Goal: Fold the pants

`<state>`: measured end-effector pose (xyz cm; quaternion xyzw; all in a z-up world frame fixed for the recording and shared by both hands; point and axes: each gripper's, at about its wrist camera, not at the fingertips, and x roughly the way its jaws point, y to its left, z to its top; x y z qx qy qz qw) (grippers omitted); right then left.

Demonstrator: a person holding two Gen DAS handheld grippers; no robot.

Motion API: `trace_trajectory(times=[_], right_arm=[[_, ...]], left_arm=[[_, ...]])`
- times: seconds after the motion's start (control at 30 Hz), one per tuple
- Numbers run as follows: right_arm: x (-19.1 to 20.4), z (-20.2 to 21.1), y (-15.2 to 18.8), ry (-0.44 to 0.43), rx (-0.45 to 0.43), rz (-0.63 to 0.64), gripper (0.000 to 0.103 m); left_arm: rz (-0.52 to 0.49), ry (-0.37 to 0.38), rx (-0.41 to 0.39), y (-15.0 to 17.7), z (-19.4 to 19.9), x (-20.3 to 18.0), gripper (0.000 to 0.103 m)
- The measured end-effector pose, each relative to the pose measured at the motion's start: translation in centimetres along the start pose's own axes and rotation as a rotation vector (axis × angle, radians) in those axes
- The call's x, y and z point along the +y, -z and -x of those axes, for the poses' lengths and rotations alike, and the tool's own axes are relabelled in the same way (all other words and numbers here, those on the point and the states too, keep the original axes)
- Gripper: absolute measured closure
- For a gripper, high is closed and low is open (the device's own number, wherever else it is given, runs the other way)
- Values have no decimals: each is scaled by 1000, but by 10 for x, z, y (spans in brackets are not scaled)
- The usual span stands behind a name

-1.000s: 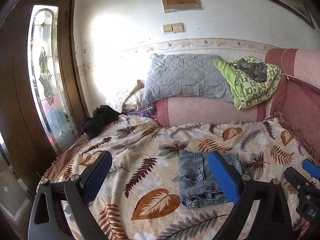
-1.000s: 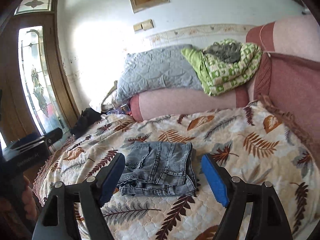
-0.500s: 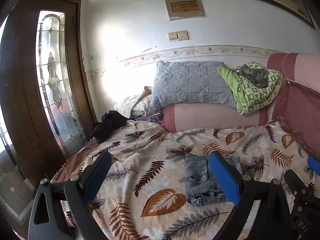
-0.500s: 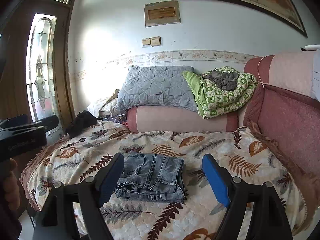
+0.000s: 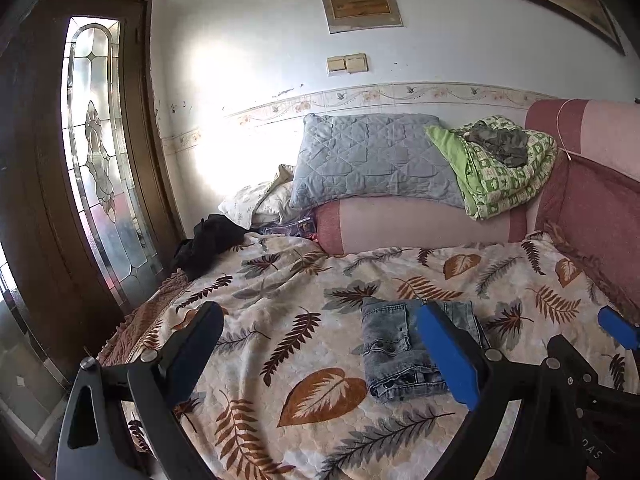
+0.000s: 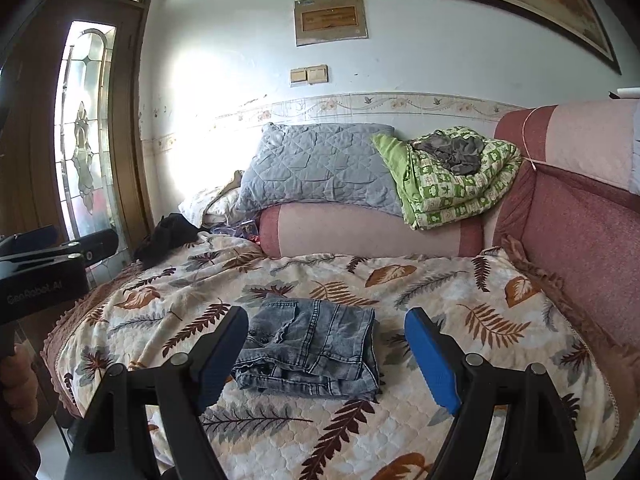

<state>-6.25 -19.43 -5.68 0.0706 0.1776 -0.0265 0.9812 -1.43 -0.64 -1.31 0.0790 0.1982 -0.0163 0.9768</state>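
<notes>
- Left wrist view: the left gripper (image 5: 320,344) hangs above the leaf-print bedspread (image 5: 288,320), its jaws wide apart with nothing between them
- The pants (image 5: 394,354), grey-washed denim, lie on the bedspread as a compact folded stack, out on its middle stretch and well apart from the pink bolster (image 5: 420,224) along the far edge; the blue pad of the gripper's right finger hides part of the stack
- The right gripper (image 5: 616,330) shows only as a blue tip and black frame at the right edge of this view, so its state cannot be read from here
- Right wrist view: the right gripper (image 6: 326,348) is also spread open and empty, held above the bedspread with the pants (image 6: 310,350) framed between its fingers but not touching them
- From this side the pants read as a neat rectangle of several layers, edges roughly aligned, one thick fold edge facing the near edge of the bedspread
- The left gripper (image 6: 44,268) appears at the left edge, clear of the cloth
- Judgement: the folding looks finished, since the stack is small and squared and neither claw grips it; at most a light smoothing or squaring of the layers seems left
</notes>
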Motion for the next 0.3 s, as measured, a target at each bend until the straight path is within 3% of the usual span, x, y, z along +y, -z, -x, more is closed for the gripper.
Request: trace_trajectory(times=[0.3], right_arm=[[5,-15,10,-7,42,9,20]], left_arm=[[36,-1,29,10,-16,9,5]])
